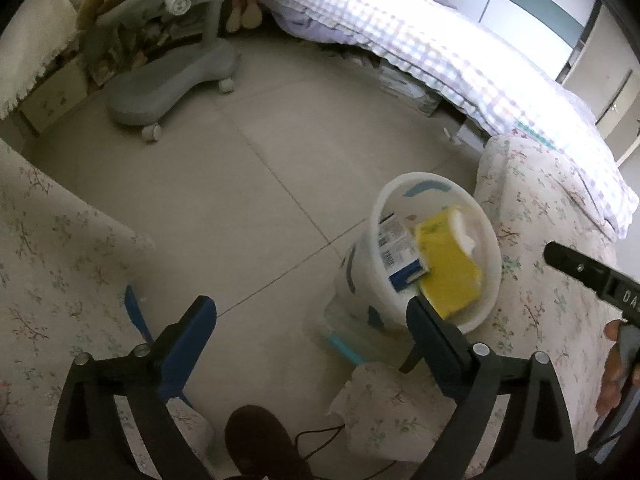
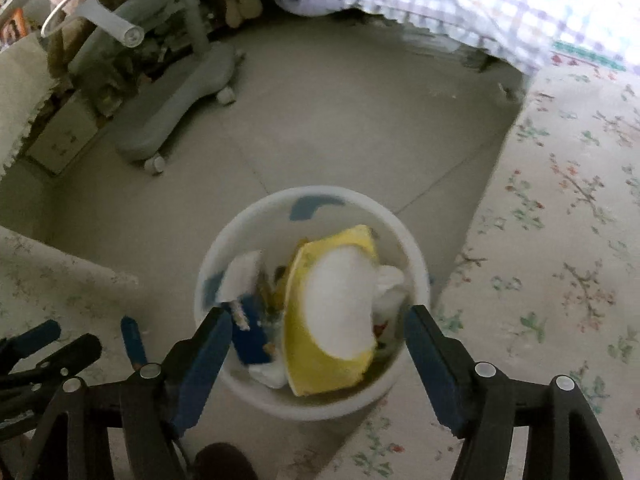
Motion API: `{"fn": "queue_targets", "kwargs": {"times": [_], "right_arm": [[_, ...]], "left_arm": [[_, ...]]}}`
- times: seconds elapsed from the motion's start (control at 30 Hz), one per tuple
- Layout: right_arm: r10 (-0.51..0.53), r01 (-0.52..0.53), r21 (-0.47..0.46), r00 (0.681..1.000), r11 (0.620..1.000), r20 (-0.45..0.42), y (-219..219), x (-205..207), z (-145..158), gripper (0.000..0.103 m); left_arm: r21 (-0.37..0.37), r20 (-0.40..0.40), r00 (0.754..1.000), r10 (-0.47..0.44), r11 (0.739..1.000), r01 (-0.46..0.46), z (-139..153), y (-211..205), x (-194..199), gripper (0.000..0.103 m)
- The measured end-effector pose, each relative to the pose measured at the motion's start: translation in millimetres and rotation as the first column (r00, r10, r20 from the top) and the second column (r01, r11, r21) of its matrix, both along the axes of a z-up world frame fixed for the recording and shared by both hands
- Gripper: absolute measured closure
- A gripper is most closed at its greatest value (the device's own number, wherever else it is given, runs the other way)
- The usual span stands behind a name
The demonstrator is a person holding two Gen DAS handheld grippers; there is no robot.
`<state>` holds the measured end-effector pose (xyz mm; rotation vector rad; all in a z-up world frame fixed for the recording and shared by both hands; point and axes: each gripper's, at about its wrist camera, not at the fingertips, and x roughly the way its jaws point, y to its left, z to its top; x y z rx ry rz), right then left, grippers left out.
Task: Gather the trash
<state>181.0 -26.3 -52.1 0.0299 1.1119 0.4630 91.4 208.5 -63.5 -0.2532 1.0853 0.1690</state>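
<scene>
Round white plastic bin (image 2: 224,256), crumpled yellow wrapper (image 2: 332,368), glossy tiled floor (image 1: 224,184)

right gripper (image 2: 318,330) jaws wide apart above white bin (image 2: 224,248) on floor (image 2: 340,128), yellow packet (image 2: 332,364) and blue box (image 2: 250,340) inside, floral fabric (image 2: 560,240) beside bin, left gripper (image 2: 48,344) at lower left

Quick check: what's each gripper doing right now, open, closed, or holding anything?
Left gripper: open, holding nothing, above the floor beside the white trash bin.
Right gripper: open, holding nothing, over the bin.
</scene>
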Motion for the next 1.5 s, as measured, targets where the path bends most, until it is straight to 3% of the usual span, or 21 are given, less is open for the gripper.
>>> {"fn": "queue_targets", "kwargs": {"times": [0.27,0.4,0.63,0.87,1.1,1.5], "right_arm": [[-0.092,0.095,-0.060,0.995,0.994,0.040,-49,-22,41,0.027],[-0.151,0.158,-0.073,0.984,0.985,0.097,-82,-54,67,0.020],[-0.255,0.274,-0.105,0.952,0.956,0.169,-132,-116,84,0.008],[-0.315,0.351,-0.122,0.918,0.929,0.240,-154,-173,82,0.003],[-0.353,0.421,-0.175,0.880,0.890,0.319,-168,-180,62,0.002],[-0.404,0.439,-0.114,0.883,0.891,0.240,-180,-169,43,0.002]], "left_arm": [[0.071,0.055,0.990,-0.130,0.990,0.126,35,-61,-25,0.003],[0.110,0.095,0.981,-0.171,0.981,0.161,56,-90,-49,0.003],[0.154,0.143,0.972,-0.188,0.974,0.166,77,-126,-90,0.003],[0.132,0.157,0.968,-0.194,0.976,0.174,73,-149,-109,0.003],[0.174,0.166,0.968,-0.187,0.972,0.158,68,-160,-109,0.003],[0.211,0.163,0.965,-0.204,0.963,0.168,63,-169,-107,0.003]]}}
